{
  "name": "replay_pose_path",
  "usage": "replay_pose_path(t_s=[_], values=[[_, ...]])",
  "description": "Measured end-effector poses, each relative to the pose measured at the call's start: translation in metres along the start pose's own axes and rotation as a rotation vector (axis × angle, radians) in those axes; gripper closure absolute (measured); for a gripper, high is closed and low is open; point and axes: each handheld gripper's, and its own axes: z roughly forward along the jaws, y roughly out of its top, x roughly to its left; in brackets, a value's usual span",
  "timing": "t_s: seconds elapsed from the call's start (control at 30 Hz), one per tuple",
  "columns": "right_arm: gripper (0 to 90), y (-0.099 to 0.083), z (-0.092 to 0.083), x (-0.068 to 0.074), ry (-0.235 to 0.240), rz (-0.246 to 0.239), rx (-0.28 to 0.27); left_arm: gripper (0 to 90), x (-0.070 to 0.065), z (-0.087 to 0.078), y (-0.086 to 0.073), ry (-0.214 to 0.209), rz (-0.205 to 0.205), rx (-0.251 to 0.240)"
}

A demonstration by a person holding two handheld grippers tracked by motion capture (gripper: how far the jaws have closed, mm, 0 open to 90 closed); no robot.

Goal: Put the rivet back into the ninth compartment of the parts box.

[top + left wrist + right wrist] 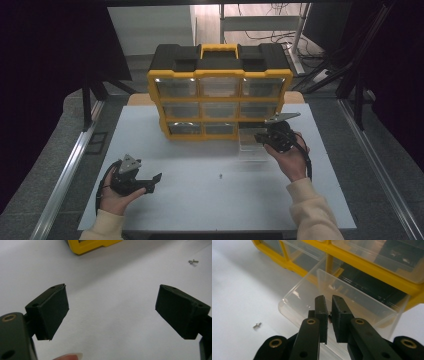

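A yellow and black organizer (pixel 220 65) with clear drawers stands at the back of the white table (pixel 200 210). Its bottom right drawer (pixel 251 150) is pulled out onto the table. My right gripper (pixel 258 137) hangs over that drawer's (pixel 362 303) open top. Its jaws (pixel 328 300) are nearly together, and a small dark piece (pixel 329 315), too small to identify, is pinched between the pads. My left gripper (pixel 155 183) rests at the front left, open and holding nothing (pixel 112 290). One small screw (pixel 220 176) lies loose on the table between the hands (pixel 257 325) (pixel 193 261).
The organizer's yellow bottom corner (pixel 90 245) lies ahead of the left gripper. Metal rails run along both sides of the table, and a dark floor surrounds it. White tabletop stretches between the two hands.
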Motion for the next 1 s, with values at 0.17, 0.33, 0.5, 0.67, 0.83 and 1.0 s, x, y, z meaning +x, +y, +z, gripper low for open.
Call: replay_pose_path(t_s=[0.17,0.33,0.5,0.67,0.83,1.0], values=[[83.3,0.000,-0.001,-0.002,-0.011,0.006,-0.002,11.8,0.000,0.001,0.000,0.002,0.001,0.004],[83.3,0.000,-0.001,-0.005,-0.030,0.009,0.000,11.8,0.000,0.000,0.000,0.001,0.001,0.002],[83.3,-0.001,-0.001,-0.007,-0.039,0.015,0.000,11.8,-0.001,0.002,0.000,0.005,-0.004,0.003],[83.2,-0.002,-0.002,-0.011,-0.061,0.029,-0.001,11.8,-0.002,0.001,0.000,0.005,0.001,0.004],[83.1,-0.002,-0.003,-0.012,-0.058,0.030,-0.003,11.8,-0.002,0.002,0.000,0.004,0.003,0.002],[82.6,-0.003,-0.002,-0.013,-0.056,0.034,0.001,11.9,-0.004,0.003,0.001,0.005,0.008,0.005]])
